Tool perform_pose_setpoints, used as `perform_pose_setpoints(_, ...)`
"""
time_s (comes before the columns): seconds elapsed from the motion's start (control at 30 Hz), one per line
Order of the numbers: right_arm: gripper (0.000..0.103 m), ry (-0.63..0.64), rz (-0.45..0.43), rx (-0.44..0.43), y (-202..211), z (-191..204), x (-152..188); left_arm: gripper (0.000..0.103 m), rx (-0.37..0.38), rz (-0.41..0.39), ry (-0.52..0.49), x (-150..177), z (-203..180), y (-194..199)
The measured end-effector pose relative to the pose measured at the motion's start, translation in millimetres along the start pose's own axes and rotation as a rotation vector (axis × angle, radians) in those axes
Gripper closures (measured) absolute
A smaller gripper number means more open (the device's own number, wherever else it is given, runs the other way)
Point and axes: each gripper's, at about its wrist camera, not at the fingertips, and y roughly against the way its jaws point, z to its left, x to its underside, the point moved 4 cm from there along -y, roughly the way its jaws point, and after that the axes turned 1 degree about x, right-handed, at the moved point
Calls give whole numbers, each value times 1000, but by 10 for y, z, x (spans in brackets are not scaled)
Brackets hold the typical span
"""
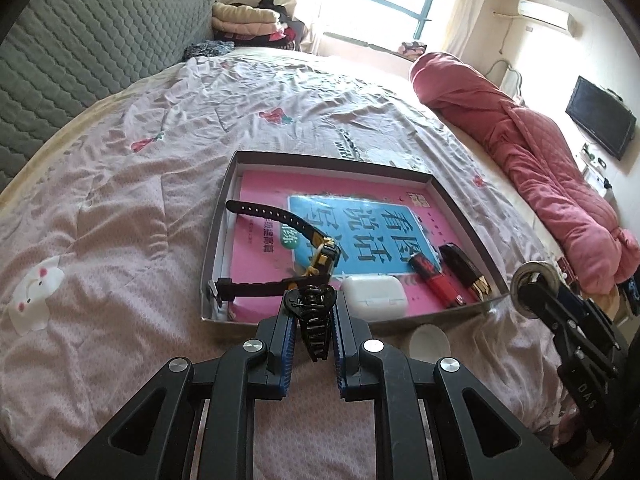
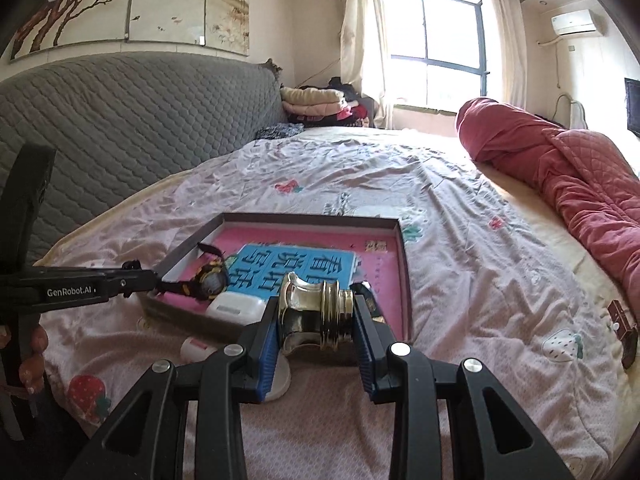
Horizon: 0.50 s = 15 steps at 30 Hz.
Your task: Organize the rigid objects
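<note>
My left gripper [image 1: 314, 312] is shut on a black hair claw clip [image 1: 310, 300], held just above the near edge of a shallow grey tray [image 1: 216, 224] on the bed. In the tray lie a pink and blue book [image 1: 360, 220], a black and yellow watch [image 1: 320, 256], a white earbud case [image 1: 374, 294], a red and black stick [image 1: 434, 280] and a black and gold item [image 1: 466, 270]. My right gripper [image 2: 316, 312] is shut on a shiny metal knob [image 2: 316, 312], in front of the tray [image 2: 404, 272]. The left gripper [image 2: 154, 280] reaches in from the left.
A small white round lid [image 1: 430, 340] lies on the pink bedsheet [image 1: 120, 220] just before the tray. A rolled red quilt [image 1: 540, 152] lies along the right side. A grey quilted headboard [image 2: 120, 128] stands at the left, and a small brown box [image 2: 626, 324] sits at the right.
</note>
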Motion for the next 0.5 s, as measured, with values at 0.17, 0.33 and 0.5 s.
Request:
perform_pose_setpoints(0.17, 69, -24, -8, 11, -70, -30, -68, 86, 0, 2, 1, -32, 9, -98)
perform_pose_setpoints(0.33, 69, -20, 7, 7, -177, -12, -58, 86, 2, 8, -1, -39, 37, -200)
perform_pose_setpoints(0.5, 69, -18, 19, 13, -256, -18, -25, 86, 9, 39, 6, -7, 71, -324)
